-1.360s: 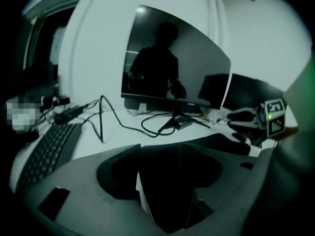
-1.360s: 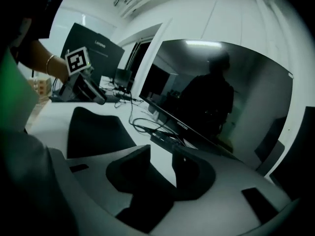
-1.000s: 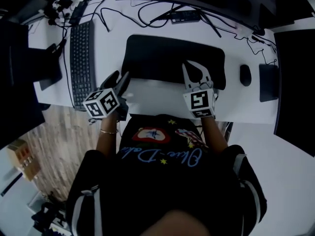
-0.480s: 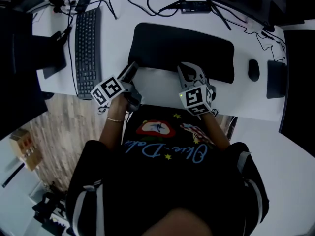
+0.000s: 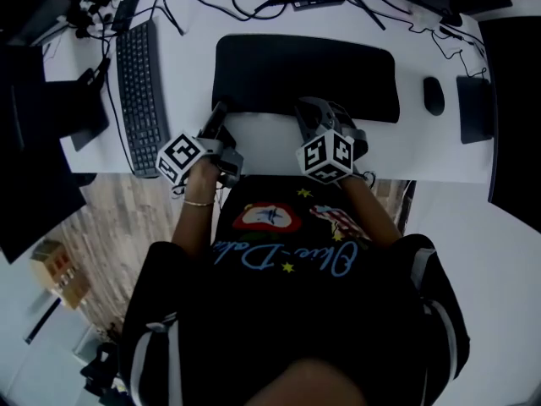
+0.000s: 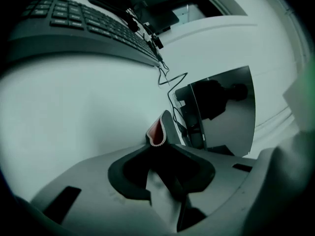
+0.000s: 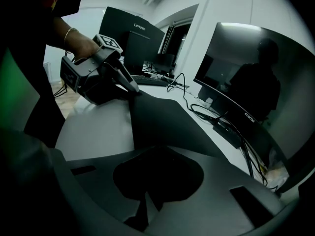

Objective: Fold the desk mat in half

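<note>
A black desk mat [image 5: 304,73] lies flat on the white desk [image 5: 270,155]. My left gripper [image 5: 218,113] is at the mat's near left corner. In the left gripper view its jaws have just been closing, and this left gripper [image 6: 160,148] now pinches that corner [image 6: 158,131], which curls up and shows a red underside. My right gripper [image 5: 308,111] is shut, its tips at the mat's near edge towards the middle. In the right gripper view the mat [image 7: 162,114] runs up to the closed tips of the right gripper [image 7: 160,150]. Whether the mat is caught between them is hidden.
A black keyboard [image 5: 139,91] lies left of the mat and a mouse [image 5: 433,96] to its right, beside a dark pad [image 5: 475,108]. Cables [image 5: 254,2] trail along the back of the desk. Monitors [image 7: 246,82] stand behind. The desk's near edge is right under both hands.
Both grippers came down toward the mat's near edge. The left one rolled over and closed on the corner. The right one slid back off the mat's top to its edge, still shut.
</note>
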`<state>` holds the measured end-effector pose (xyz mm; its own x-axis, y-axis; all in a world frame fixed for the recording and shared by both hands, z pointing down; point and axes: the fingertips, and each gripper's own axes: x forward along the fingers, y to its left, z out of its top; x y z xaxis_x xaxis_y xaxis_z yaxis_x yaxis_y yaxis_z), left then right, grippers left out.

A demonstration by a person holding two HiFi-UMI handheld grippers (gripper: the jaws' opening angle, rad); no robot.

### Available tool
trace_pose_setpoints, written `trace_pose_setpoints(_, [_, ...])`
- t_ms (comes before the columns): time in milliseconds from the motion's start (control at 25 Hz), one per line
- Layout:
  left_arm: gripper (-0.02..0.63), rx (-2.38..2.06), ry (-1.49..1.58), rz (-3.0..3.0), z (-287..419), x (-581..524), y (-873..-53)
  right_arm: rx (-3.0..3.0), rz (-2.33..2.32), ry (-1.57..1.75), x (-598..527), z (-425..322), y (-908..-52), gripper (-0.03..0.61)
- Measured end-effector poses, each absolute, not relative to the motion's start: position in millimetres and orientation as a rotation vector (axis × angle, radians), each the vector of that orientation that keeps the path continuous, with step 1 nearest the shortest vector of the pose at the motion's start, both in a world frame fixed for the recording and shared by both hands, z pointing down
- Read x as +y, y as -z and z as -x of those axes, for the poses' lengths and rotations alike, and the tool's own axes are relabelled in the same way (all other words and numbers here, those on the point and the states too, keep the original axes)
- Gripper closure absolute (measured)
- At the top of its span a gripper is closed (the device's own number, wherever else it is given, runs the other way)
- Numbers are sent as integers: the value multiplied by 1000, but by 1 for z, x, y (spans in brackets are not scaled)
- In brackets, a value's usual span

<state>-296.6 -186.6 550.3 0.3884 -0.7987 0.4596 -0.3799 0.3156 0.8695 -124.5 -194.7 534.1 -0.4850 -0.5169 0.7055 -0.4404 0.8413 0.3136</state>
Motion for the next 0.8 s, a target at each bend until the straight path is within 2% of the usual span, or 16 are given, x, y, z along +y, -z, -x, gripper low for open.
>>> trace_pose_setpoints(120, [566, -1204, 356, -1377, 292, -192, -538, -2105, -671, 133, -194, 125, -542, 580])
trace_pose_setpoints(160, [572, -1195, 348, -1407, 290, -194, -533, -2092, -668, 136, -194, 125, -544, 580])
trace_pose_setpoints(400, [581, -1097, 395, -1563, 272, -205, -494, -2059, -689, 150, -193, 126, -547, 580])
trace_pose_setpoints(560, [583, -1096, 284, -1738, 260, -213, -466, -2110, -747, 144, -195, 124, -538, 578])
trace_pose_setpoints(800, [582, -921, 237, -1980, 225, -230, -420, -2218, -1154, -78, -208, 68, -492, 578])
